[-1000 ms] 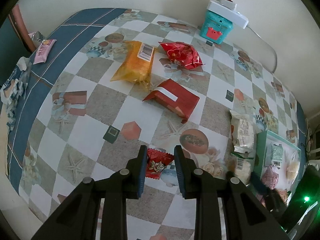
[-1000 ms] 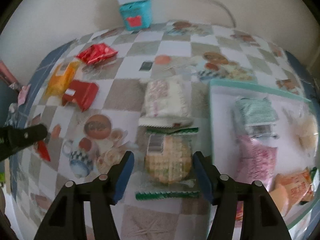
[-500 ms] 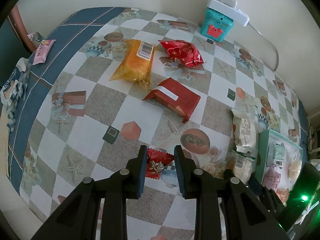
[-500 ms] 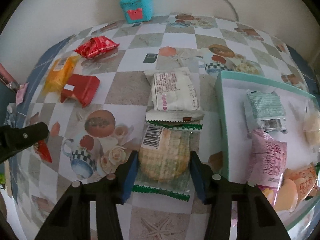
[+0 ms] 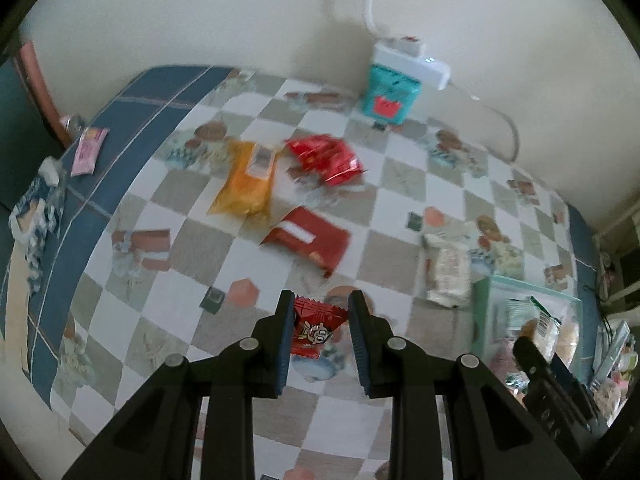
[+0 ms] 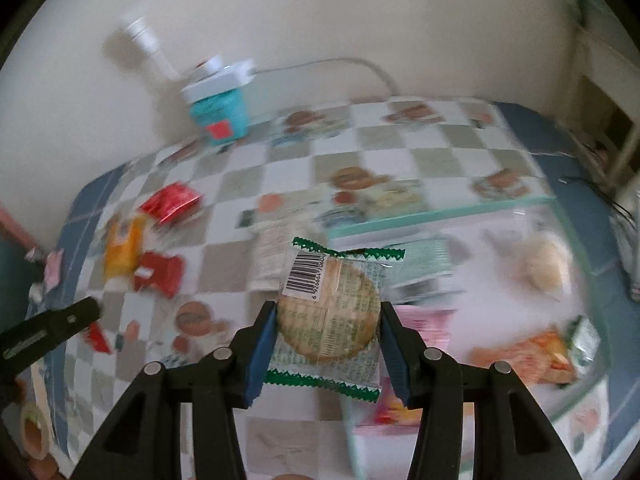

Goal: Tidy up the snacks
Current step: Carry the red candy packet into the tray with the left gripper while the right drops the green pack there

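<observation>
1. The table (image 5: 132, 168) wore a checked cloth with a blue border and stood against a cream wall (image 5: 200, 20); a teal box (image 5: 390, 94) with a white power strip (image 5: 412, 62) on top sat at the far edge.
2. Loose on the cloth lay an orange bag (image 5: 246, 180), a red bag (image 5: 326, 158), a red pack (image 5: 310, 240) and a white pack (image 5: 448, 276); the tray (image 6: 440, 214) on the right held more snacks.
3. Against the frames a second before, both views showed the table farther below and more wall: the grippers had risen, and each snack had left the cloth with them.
4. The left gripper (image 5: 320, 334) was clamped on a red candy (image 5: 316, 330), which hung between its pads, clear of the cloth.
5. The right gripper (image 6: 328, 334) squeezed a cracker pack (image 6: 332, 312) by its sides, green crimped ends poking out near and far, held up over the tray's left edge.
</observation>
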### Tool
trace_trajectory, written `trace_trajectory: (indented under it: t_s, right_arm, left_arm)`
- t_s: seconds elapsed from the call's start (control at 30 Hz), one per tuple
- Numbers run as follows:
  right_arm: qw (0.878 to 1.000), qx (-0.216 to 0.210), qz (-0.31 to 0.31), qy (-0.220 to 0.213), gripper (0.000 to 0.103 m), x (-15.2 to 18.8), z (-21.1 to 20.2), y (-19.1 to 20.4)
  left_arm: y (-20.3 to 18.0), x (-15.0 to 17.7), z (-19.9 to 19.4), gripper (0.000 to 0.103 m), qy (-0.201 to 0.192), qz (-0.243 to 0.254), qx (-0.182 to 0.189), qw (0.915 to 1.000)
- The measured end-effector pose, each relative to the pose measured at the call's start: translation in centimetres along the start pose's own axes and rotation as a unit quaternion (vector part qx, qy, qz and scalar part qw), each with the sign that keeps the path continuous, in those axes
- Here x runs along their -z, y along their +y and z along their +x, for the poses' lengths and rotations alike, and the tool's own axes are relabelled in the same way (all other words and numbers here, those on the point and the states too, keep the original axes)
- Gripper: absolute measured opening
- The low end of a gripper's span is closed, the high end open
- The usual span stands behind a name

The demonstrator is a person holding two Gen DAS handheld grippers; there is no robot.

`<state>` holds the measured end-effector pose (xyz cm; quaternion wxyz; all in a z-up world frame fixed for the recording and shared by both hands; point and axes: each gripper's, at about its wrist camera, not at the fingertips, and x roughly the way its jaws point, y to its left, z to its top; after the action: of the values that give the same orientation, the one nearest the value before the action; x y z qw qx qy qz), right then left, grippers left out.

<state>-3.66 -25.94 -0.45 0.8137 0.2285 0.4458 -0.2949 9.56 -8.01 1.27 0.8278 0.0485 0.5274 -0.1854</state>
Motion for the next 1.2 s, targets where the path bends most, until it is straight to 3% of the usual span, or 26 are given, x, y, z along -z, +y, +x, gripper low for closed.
trace_trajectory:
  t_s: [0.23,0.5,0.8,0.97,1.0,1.1,1.2]
  right_arm:
    - [0.993,0.049,0.103,0.012,0.052,-0.1,0.0,-7.7]
    - [0.970,0.117,0.211,0.024,0.053,1.0,-0.5,-16.5]
    - [0.964,0.104,0.242,0.035,0.053,2.0,-0.3,-19.4]
    - [0.963,0.093,0.248,0.038,0.054,2.0,0.1,-19.3]
    - [0.962,0.093,0.252,0.040,0.054,2.0,0.3,-19.3]
    - [0.961,0.097,0.253,0.048,0.056,2.1,0.7,-19.3]
    - [0.960,0.099,0.257,0.050,0.064,2.1,0.8,-19.5]
  left_arm:
    - [-5.8,0.8,-1.1,0.028,-0.010,0.064,0.028,0.9975]
    - [-14.4,3.5,-1.2,0.028,-0.005,0.153,0.082,0.9848]
    - [-21.8,6.1,0.1,0.028,0.011,0.219,0.130,0.9670]
    - [-23.4,6.5,0.7,0.028,0.002,0.226,0.145,0.9633]
    - [-23.6,6.6,0.8,0.030,-0.003,0.224,0.151,0.9629]
    - [-23.9,6.8,1.6,0.056,0.008,0.229,0.156,0.9609]
    - [-23.2,6.5,1.9,0.061,0.011,0.221,0.144,0.9646]
